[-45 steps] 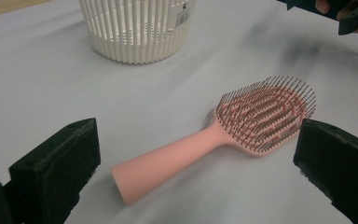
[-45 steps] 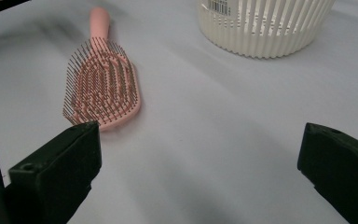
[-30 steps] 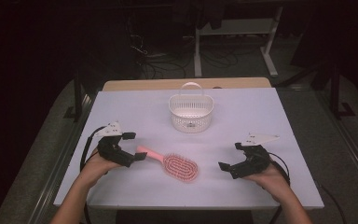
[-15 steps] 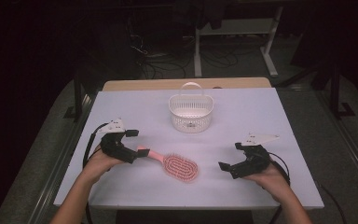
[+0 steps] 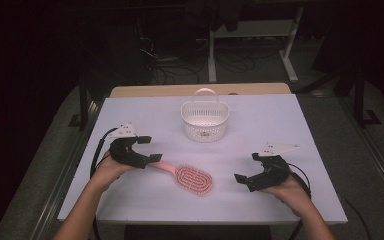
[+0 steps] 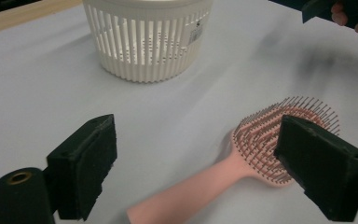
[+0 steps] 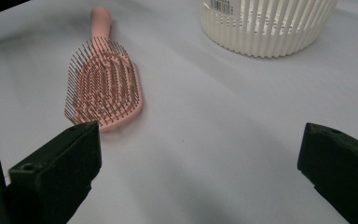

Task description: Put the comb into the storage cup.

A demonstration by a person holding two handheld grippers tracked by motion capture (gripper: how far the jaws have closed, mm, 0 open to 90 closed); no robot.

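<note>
High view: pink plastic paddle hairbrush [image 5: 190, 177] lies flat on the white tabletop [image 5: 290, 120], just below frame centre, bristles up, handle pointing toward the left of the frame. White slotted plastic basket with a hoop handle [image 5: 205, 119] stands above it at upper centre, well apart from the brush.

My left gripper [image 5: 149, 149] sits at centre left of the high view, at the end of the brush handle. Its jaws are apart and have just been closing. In the left gripper view the pink handle [image 6: 191, 193] runs up from the bottom edge between the two black pads [image 6: 88, 163], with clear gaps on both sides; neither pad presses on it. The bristled head sits at right of that frame, partly behind the right-hand pad. The basket [image 6: 147, 39] fills the upper centre.

My right gripper [image 5: 246, 167] rests at lower right of the high view, to the right of the brush head and apart from it. Jaws spread wide, nothing between them but bare tabletop. In the right gripper view the brush [image 7: 103, 81] lies at upper left, handle pointing away toward the top edge; the basket [image 7: 265, 25] is at upper right.
</note>
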